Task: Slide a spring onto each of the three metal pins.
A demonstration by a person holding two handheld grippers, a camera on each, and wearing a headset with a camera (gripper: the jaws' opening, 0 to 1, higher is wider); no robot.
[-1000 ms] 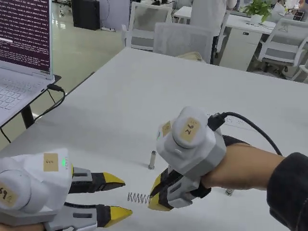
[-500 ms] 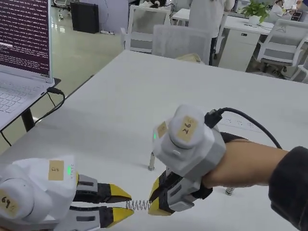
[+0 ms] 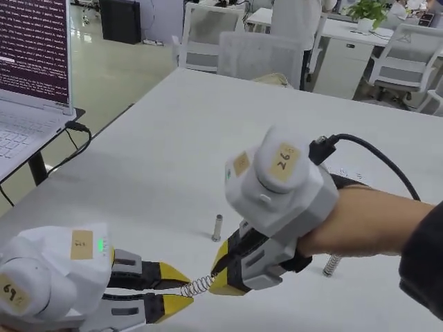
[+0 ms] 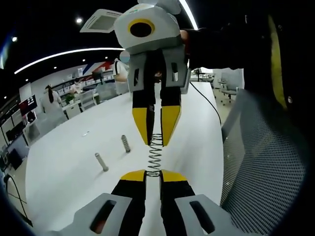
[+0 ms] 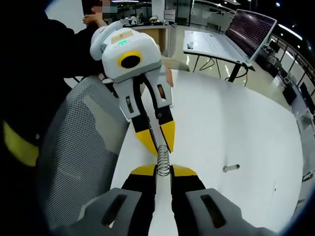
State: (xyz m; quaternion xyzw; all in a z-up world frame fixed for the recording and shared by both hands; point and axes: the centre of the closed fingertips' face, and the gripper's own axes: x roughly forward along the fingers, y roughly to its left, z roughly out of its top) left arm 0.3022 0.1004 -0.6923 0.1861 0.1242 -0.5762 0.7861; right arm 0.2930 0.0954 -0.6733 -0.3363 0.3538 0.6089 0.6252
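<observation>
The left gripper (image 3: pixel 181 290) and right gripper (image 3: pixel 216 279) each clamp an end of the thin steel coil spring (image 3: pixel 198 284); release one, then centre it over the bare metal pin (image 3: pixel 217 227) at twelve o'clock.

Table (image 3: pixel 208 131): white, stretching away in front of you.
Laptop (image 3: pixel 28 69): open on your left, beside the table, text on a dark purple screen.
Cable (image 3: pixel 83 138): black, looping down from the laptop's corner.
Chairs (image 3: pixel 266 59): pale mesh, at the table's far edge.
Plant (image 3: pixel 370 10): green, on the far desk.
Chair back (image 4: pixel 261 162): grey mesh, close behind you.
</observation>
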